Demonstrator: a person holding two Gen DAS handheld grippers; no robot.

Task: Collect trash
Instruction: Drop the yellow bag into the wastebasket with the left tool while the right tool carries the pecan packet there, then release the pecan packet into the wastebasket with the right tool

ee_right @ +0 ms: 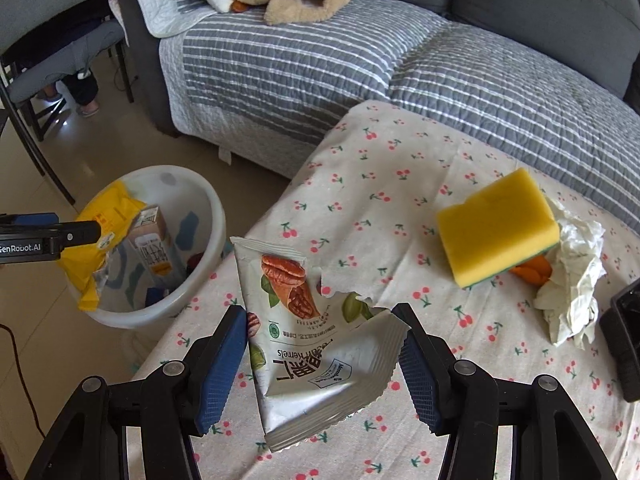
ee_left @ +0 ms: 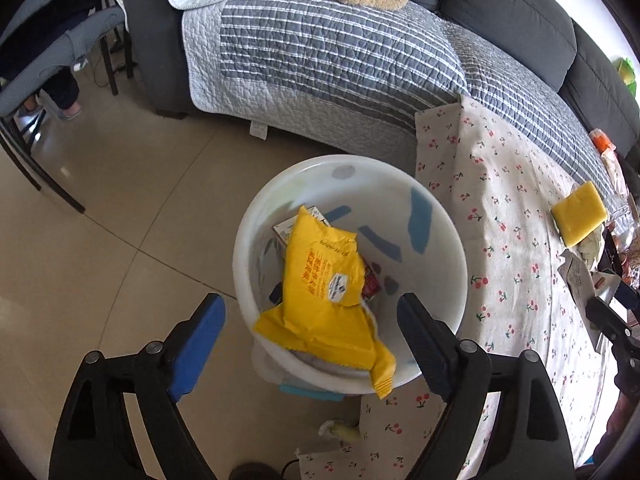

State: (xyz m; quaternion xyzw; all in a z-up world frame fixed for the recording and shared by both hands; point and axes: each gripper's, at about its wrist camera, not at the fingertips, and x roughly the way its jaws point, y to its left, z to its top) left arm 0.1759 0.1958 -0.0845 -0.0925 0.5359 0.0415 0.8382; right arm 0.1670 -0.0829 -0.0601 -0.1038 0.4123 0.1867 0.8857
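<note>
From my left wrist camera, the left gripper (ee_left: 312, 320) hangs above the white bin (ee_left: 448, 236) with its fingers (ee_left: 200, 344) spread wide, gripping nothing. The yellow wrapper (ee_left: 324, 304) shows between them but lower down, draped over the bin's rim at 6 o'clock; I cannot see either pad touching it. Under the wrapper, toward 11 o'clock inside the bin, a carton (ee_left: 286, 226) peeks out, with small dark scraps by it at the bottom. The bin stands on the tiled floor (ee_left: 100, 240), just beside the cherry-print cloth (ee_left: 500, 208) at its 3 o'clock.

On my right wrist camera, the right gripper (ee_right: 322, 344) has its jaws parted about as wide as the torn nut packet (ee_right: 312, 340) between them. The blue pads (ee_right: 222, 364) flank the packet's two edges; whether they press it or merely stand beside it I cannot tell. The packet stands tilted over the cloth (ee_right: 400, 168), torn edge at 1 o'clock. A yellow sponge (ee_right: 496, 224) lies at 2 o'clock, touching a crumpled tissue (ee_right: 572, 280) on its far side, with something orange tucked between. The bin (ee_right: 208, 208) sits at 10 o'clock, the other gripper's finger (ee_right: 52, 236) over it.
</note>
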